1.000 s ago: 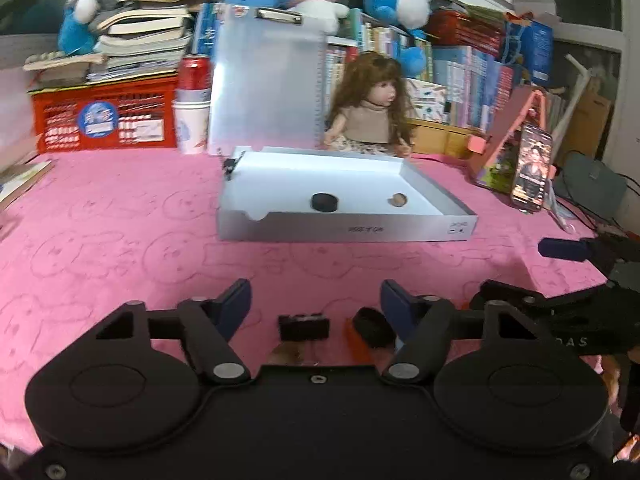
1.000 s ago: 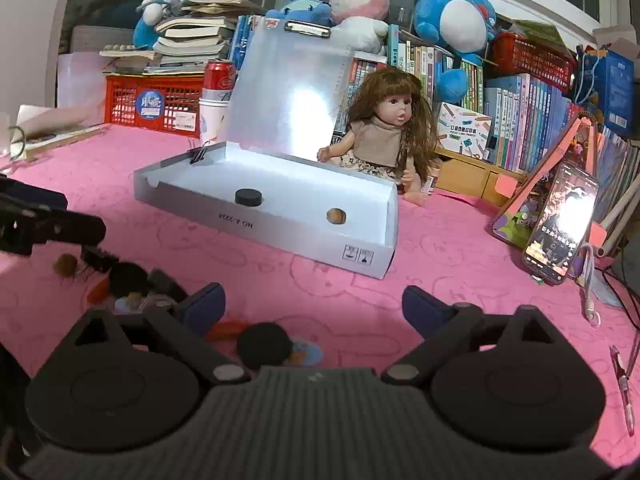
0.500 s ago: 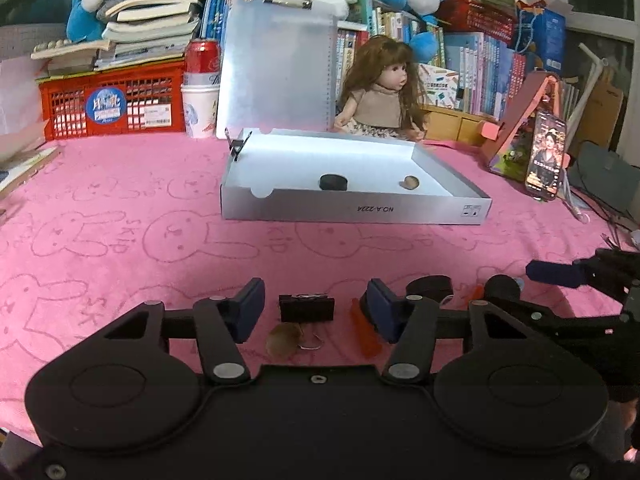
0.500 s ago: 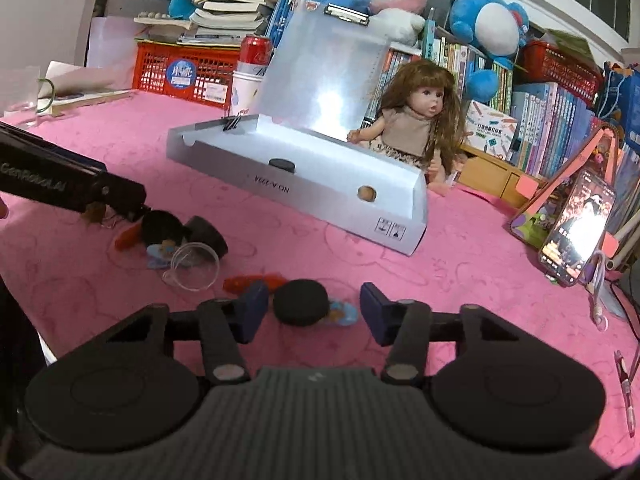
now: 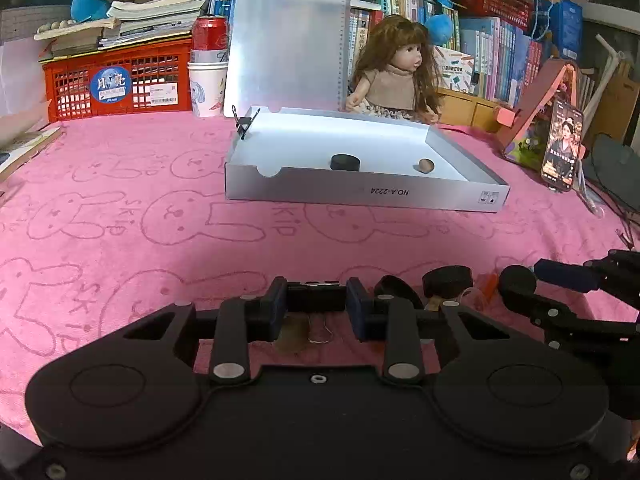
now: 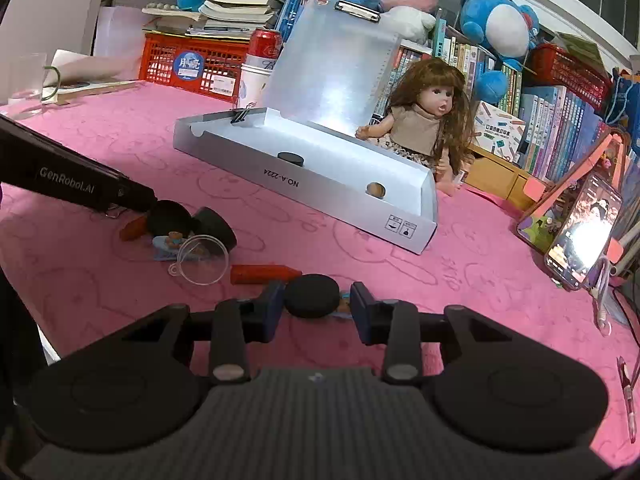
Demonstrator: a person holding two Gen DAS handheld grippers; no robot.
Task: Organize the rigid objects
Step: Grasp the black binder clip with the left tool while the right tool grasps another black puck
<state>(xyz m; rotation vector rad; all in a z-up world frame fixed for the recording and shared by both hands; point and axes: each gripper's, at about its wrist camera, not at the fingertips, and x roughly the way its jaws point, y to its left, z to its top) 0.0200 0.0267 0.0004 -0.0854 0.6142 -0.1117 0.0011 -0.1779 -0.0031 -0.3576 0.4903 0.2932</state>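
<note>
My left gripper (image 5: pixel 317 299) is shut on a black binder clip (image 5: pixel 316 297) low over the pink cloth. My right gripper (image 6: pixel 318 302) is shut on a black round cap (image 6: pixel 311 295); in the left wrist view it shows at the right (image 5: pixel 516 285). A shallow white box (image 5: pixel 360 192) stands ahead, holding a black cap (image 5: pixel 345 162) and a small brown ball (image 5: pixel 425 165); it also shows in the right wrist view (image 6: pixel 320 194). Loose items lie between the grippers: two black caps (image 6: pixel 192 220), a clear funnel (image 6: pixel 202 258), an orange crayon (image 6: pixel 264 274).
A clipboard (image 5: pixel 286 36) leans behind the box beside a doll (image 5: pixel 396 76). A red crate (image 5: pixel 116 80), a can on a paper cup (image 5: pixel 208 68), books and plush toys line the back. A phone on a stand (image 5: pixel 560 148) is at right.
Both grippers closed: the left on the binder clip, the right on the black cap. Both also drew back a little from the box.
</note>
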